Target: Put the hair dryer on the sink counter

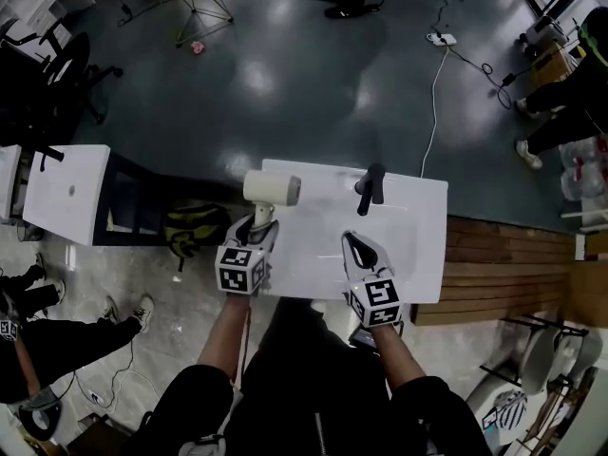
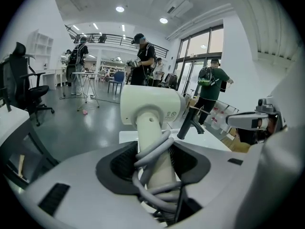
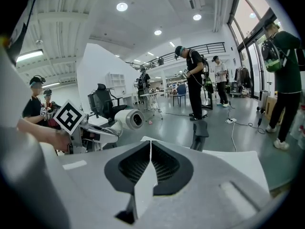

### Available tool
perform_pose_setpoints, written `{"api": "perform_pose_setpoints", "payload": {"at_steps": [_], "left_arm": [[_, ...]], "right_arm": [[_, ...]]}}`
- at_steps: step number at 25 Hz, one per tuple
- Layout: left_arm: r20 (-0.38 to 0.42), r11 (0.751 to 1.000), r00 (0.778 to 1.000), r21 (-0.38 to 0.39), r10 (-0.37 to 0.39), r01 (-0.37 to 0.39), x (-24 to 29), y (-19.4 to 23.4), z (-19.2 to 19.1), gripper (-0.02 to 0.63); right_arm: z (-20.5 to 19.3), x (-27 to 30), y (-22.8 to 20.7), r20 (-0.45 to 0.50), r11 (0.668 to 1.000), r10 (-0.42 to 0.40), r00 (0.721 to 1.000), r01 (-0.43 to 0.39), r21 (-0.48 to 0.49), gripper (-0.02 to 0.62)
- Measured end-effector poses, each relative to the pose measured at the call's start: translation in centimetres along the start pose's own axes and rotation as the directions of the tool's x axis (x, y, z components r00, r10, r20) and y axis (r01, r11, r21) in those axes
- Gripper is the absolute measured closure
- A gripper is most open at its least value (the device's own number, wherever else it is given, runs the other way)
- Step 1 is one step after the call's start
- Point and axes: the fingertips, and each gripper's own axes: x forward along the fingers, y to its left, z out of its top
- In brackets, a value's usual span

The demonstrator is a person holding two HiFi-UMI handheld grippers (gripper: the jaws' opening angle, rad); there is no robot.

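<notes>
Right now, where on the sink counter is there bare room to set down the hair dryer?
The sink counter is bare right of the faucet and at its left end under the hair dryer. Crowded only front middle, where the right gripper hovers.

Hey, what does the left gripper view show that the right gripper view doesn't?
Only the left gripper view: the left gripper clamped on the hair dryer handle, with the grey cord wound round it. Only the right gripper view: the right gripper shut and empty, plus the marker cube of the left one. Both: the hair dryer, the black faucet and the white sink counter.
</notes>
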Motion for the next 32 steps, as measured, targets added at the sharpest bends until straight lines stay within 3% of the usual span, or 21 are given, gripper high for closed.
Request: {"api": "perform_pose_setpoints", "payload": {"at_steps": [32], "left_arm": [[-0.119, 0.999, 0.993, -0.035, -0.024, 0.02, 5.7, 3.0, -3.1, 0.403]], "right_arm": [[-1.6, 4.8, 0.3, -0.096, 0.998, 0.009, 0.995, -0.003, 0.064, 0.591]]}}
